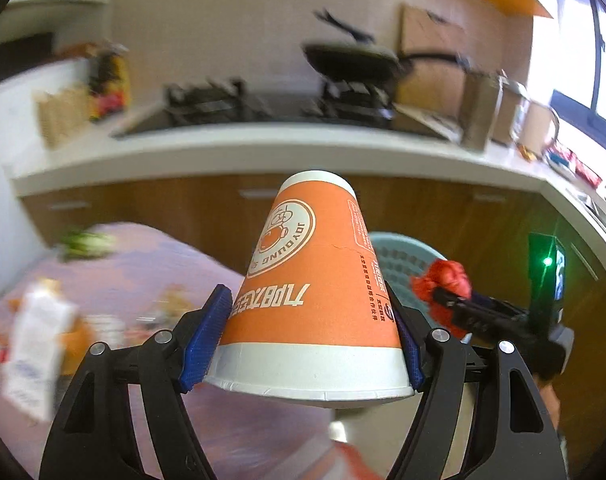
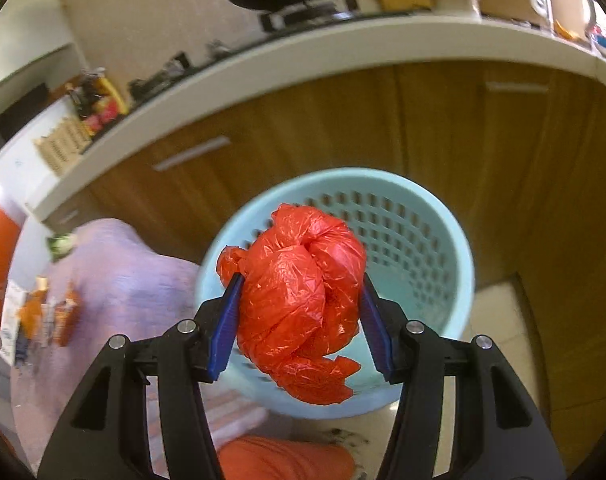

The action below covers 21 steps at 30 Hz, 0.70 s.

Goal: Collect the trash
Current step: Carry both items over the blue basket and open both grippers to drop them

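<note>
red bag (image 2: 303,304) between claw pads (clamped)

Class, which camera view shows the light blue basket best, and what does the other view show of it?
The right wrist view: the light blue basket shows its rim and perforated inside, behind the red plastic bag. In the left wrist view only a slice shows behind the orange paper cup.
</note>
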Motion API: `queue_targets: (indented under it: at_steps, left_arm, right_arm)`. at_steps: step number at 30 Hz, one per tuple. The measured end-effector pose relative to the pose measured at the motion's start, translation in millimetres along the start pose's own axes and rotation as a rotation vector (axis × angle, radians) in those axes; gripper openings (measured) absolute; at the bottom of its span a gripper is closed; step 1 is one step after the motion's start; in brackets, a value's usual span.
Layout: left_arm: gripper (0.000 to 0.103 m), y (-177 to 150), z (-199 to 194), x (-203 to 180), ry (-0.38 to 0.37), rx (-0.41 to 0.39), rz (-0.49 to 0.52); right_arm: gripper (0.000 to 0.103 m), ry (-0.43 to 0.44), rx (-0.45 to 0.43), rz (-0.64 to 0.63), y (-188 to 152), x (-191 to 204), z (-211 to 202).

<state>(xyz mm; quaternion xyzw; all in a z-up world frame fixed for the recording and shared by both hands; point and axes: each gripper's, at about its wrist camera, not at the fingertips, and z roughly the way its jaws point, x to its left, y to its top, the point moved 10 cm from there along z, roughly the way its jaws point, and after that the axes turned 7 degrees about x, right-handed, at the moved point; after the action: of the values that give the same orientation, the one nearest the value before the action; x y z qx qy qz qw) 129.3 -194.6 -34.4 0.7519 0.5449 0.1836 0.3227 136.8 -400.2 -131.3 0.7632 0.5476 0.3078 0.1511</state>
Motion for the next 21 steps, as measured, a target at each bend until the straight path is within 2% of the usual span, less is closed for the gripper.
queue_targets:
  at_steps: [3, 7, 12, 13, 16, 17, 18, 19, 21]
  left_arm:
    - [0.071, 0.0, 52.9, -27.0, -0.034, 0.104, 0.009]
    - [0.071, -1.1, 99.3, -42.7, -0.079, 0.189, 0.008]
    - [0.074, -2.9, 135.8, -62.3, -0.094, 0.241, 0.031]
    - [0.07, -2.7, 144.5, -66.9, -0.098, 0.253, 0.034]
    - [0.067, -8.6, 158.6, -69.3, -0.106, 0.277, 0.035]
    - [0.064, -10.1, 161.9, -69.0, -0.106, 0.281, 0.033]
    - [0.053, -10.5, 164.7, -70.0, -0.11, 0.287, 0.034]
    - [0.037, -13.2, 169.5, -70.2, -0.116, 0.307, 0.036]
    - [0.026, -19.0, 181.7, -70.7, -0.12, 0.359, 0.029]
  right_arm:
    - [0.052, 0.007, 0.019, 0.032, -5.8, -21.7, 13.3]
    - [0.053, 0.006, 0.026, 0.035, -8.0, -34.2, 23.9]
    - [0.058, 0.022, 0.037, 0.055, -6.9, -40.1, 31.3]
    - [0.058, 0.031, 0.038, 0.064, -7.3, -43.1, 30.5]
    - [0.059, 0.035, 0.032, 0.086, -6.1, -49.4, 27.7]
    - [0.059, 0.041, 0.03, 0.094, -5.6, -52.5, 26.7]
    - [0.059, 0.045, 0.029, 0.103, -4.6, -55.1, 26.5]
    - [0.059, 0.046, 0.025, 0.115, -4.4, -59.7, 23.9]
    - [0.059, 0.044, 0.02, 0.123, -3.2, -64.6, 21.8]
